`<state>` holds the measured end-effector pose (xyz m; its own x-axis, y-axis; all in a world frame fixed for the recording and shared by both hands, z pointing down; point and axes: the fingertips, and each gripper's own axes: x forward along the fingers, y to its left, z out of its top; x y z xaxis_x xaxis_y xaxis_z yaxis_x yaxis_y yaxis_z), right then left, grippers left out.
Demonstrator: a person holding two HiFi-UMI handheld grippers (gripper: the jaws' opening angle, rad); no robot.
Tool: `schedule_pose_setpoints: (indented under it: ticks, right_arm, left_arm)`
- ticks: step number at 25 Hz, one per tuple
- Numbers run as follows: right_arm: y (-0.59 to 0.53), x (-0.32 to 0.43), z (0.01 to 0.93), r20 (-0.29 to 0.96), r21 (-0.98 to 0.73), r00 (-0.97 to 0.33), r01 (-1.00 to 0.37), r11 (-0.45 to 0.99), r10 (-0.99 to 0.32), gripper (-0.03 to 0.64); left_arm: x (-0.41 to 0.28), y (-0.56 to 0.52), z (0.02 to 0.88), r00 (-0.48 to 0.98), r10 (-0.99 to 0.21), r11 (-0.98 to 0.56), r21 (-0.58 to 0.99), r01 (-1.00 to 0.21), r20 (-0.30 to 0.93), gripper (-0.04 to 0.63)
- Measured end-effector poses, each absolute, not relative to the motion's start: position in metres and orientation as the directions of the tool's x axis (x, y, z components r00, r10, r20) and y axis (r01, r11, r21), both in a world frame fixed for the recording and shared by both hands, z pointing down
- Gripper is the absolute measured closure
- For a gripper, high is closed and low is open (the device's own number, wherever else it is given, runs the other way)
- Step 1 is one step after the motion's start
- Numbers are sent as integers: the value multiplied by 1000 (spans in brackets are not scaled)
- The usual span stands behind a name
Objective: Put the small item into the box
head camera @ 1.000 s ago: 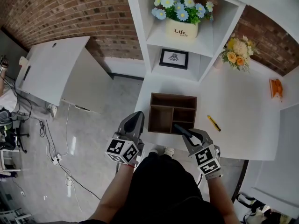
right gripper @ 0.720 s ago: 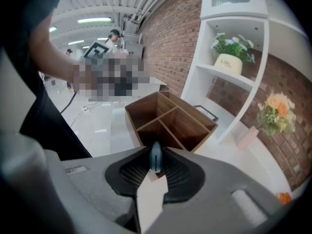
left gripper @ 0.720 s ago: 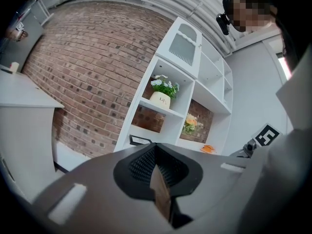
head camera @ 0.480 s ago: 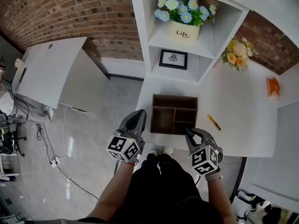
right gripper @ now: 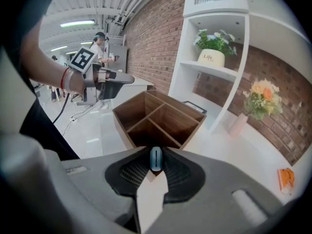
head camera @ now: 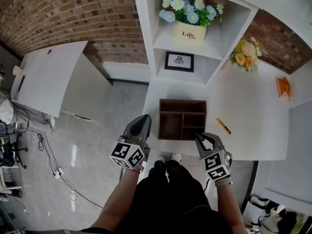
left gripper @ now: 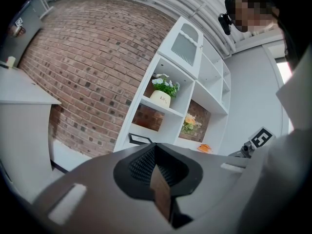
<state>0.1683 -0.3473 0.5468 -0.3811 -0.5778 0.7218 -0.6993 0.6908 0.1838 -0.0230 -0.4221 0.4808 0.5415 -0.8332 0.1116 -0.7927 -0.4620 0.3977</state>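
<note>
Nearest, right claw: closed narrowly on the item, which is pinched upright at the tips.
Left claw: shut with nothing in it, near the left edge of the surface.
Item's handling: judged light, stiff and smooth, so likely to slip; its flat sides are best gripped, as is done.
Box: open-topped and divided, just beyond the right claw; the item is held at its near rim.
Farther: shelf with flowers.

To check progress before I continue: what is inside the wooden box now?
All compartments of the wooden box that show look empty. The nearest corner's floor is covered by the right hand-held gripper, which holds the small item.
</note>
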Motion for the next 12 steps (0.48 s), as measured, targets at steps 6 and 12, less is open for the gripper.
schedule_pose_setpoints:
  ticks: [6, 12]
  right_arm:
    - [-349, 169, 543, 679, 104, -424, -754, 649, -600, 535]
    - [-347, 170, 541, 659, 64, -445, -771, 634, -607, 513]
  left_arm:
    - [-19, -422, 482, 554, -824, -473, 394, -788, 118, 594]
    - [-17, -421, 483, 561, -819, -479, 394, -785, 122, 594]
